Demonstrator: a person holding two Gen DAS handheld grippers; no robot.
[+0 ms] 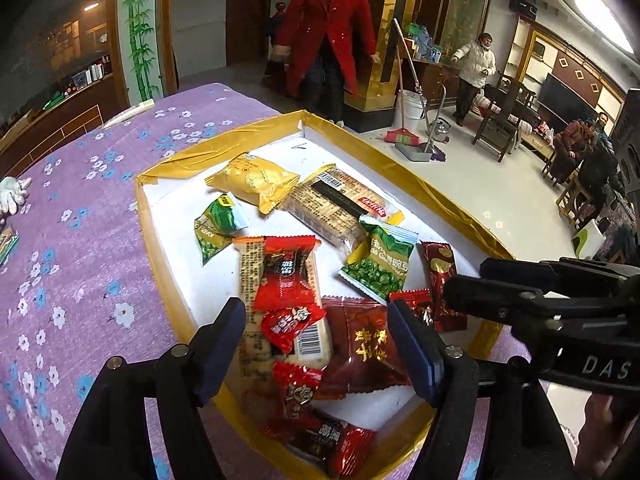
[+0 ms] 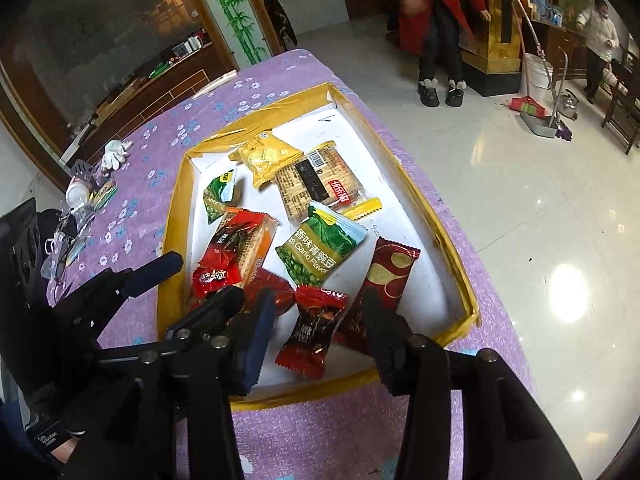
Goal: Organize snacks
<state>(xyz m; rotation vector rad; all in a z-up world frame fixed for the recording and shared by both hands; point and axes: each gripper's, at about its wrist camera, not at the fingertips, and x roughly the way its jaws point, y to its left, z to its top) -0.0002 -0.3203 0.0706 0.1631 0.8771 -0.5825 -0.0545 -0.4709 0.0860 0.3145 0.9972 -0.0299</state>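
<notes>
1. Snacks lie loose in a white tray with a gold-taped rim (image 1: 224, 152), which sits on a purple flowered tablecloth (image 1: 80, 280); both claws hover over the tray's near end.
2. Left gripper (image 1: 316, 344): jaws spread wide with nothing between the pads. Below and just ahead of its tips are small red candies (image 1: 290, 322) lying on a long cracker pack (image 1: 276, 280).
3. Right gripper (image 2: 316, 320): jaws part open and empty. A red and black candy (image 2: 312, 332) lies in the gap below them, untouched by the pads as far as I can see.
4. That candy's long axis runs roughly away from the right claw, twisted ends near and far, so the pads already face its long sides.
5. Beyond the right claw's right finger, a dark red bar with gold swirls (image 2: 390, 276) points away and slightly right; the green pea packet (image 2: 320, 248) lies further ahead, tilted.
6. To do it well, I'd say: come straight down, pinch mid-body rather than the crinkly ends, and keep the two claws apart, since they crowd one corner.
</notes>
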